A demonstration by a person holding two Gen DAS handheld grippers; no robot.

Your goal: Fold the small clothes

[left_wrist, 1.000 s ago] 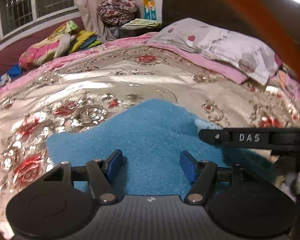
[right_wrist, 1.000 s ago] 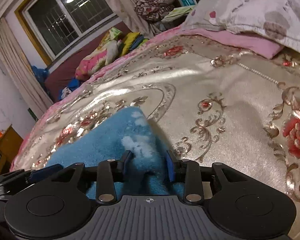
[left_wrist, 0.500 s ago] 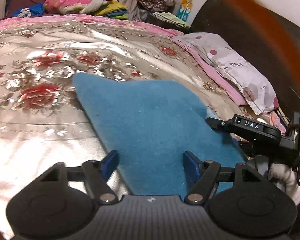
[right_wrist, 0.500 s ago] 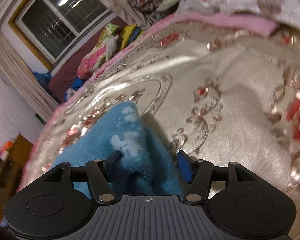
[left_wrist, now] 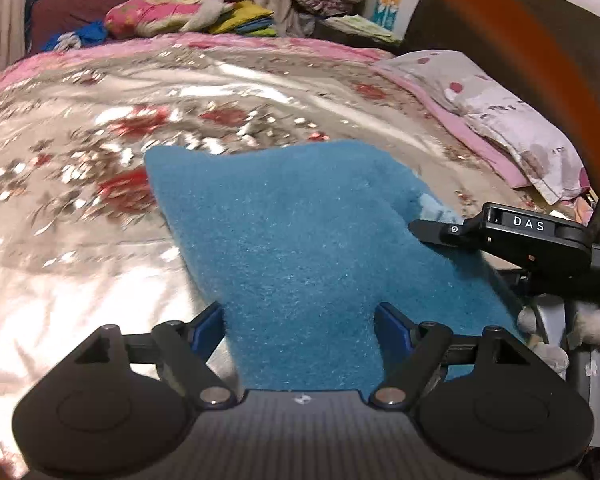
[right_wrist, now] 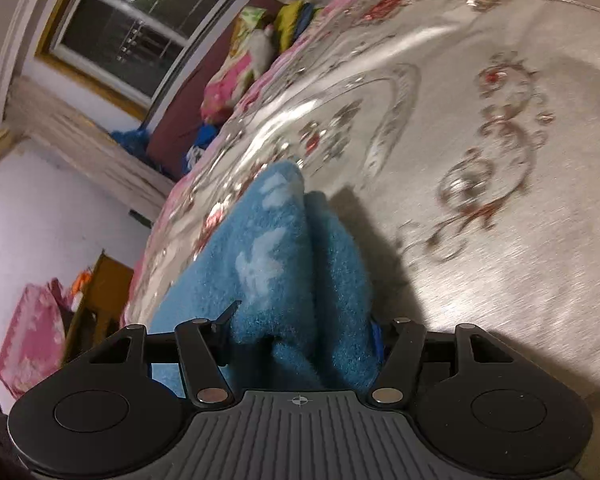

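Observation:
A blue fleece cloth point(left_wrist: 300, 220) lies spread on the flowered satin bed cover point(left_wrist: 100, 240). My left gripper point(left_wrist: 300, 328) hovers over the cloth's near end. Its jaws are opening wide, the cloth lies flat between the blue fingertips point(left_wrist: 208, 326), and nothing is pinched. In the right wrist view the cloth point(right_wrist: 268, 248) shows pale patches and stands up in a bunched fold. My right gripper point(right_wrist: 302, 328) has its fingers spread either side of that fold, loose around it. One of the right gripper's fingers point(left_wrist: 432, 228) reaches onto the cloth's right edge.
A pillow point(left_wrist: 512, 128) on a pink sheet lies at the right of the bed. Piled bedding and clothes point(left_wrist: 172, 16) sit along the far side. A window point(right_wrist: 132, 28) and a wooden cabinet point(right_wrist: 100, 292) stand beyond the bed's left edge.
The right gripper, shut on the cloth's fold a second ago, has opened and rolled. The left gripper has slid sideways along the cloth's near edge, rolled, and spread its fingers wider.

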